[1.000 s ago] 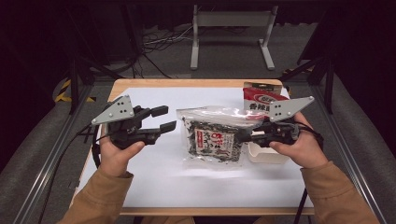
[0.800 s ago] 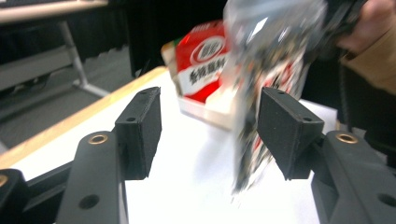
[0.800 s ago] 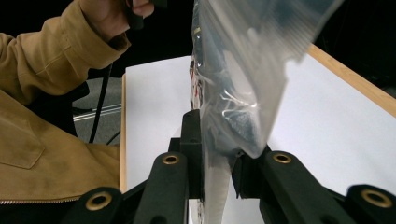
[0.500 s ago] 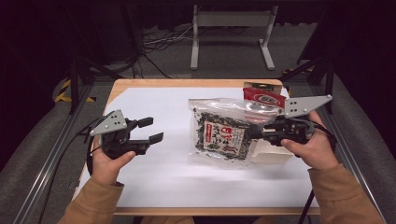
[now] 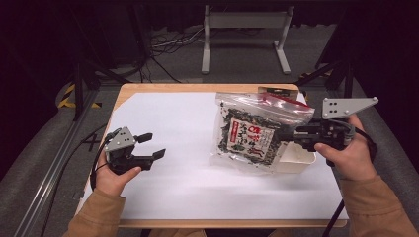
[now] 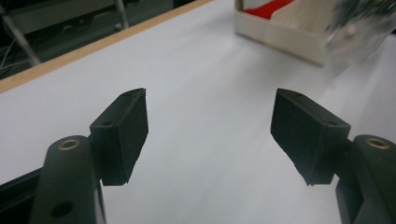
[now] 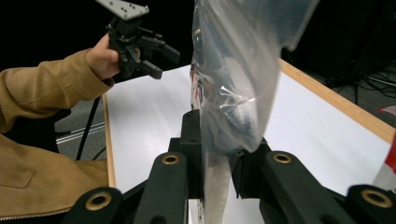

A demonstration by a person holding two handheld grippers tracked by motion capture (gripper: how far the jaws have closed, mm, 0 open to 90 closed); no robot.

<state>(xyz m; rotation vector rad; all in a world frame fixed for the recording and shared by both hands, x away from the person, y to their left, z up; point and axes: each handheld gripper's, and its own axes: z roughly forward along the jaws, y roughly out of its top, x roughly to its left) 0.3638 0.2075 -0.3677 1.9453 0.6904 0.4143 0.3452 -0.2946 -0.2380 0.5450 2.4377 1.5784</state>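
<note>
Left tool (image 5: 149, 146): held low over the white worktop (image 5: 188, 187) at its left side, jaws wide with nothing between them; they have just been opening. In the left gripper view the two black pads (image 6: 123, 133) stand well apart above bare white surface.
Left hand (image 5: 112, 177): wraps the tool's body from below, tan sleeve (image 5: 94, 217) at the near edge.
Right tool (image 5: 286, 136): jaws narrow, pinched on the right edge of the bag (image 5: 252, 136). In the right gripper view the clear plastic (image 7: 233, 93) runs up between the pads.
Right hand (image 5: 346, 158): grips the tool at the worktop's right edge.
Bag: clear zip bag with dark contents and a red and white label, lifted and tilted right of the middle, its lower edge near the worktop.
Tray (image 5: 299, 158): white, shallow, just behind the bag's lower right corner.
Red packet (image 5: 279, 98): peeks out past the bag's top, near the far edge.
</note>
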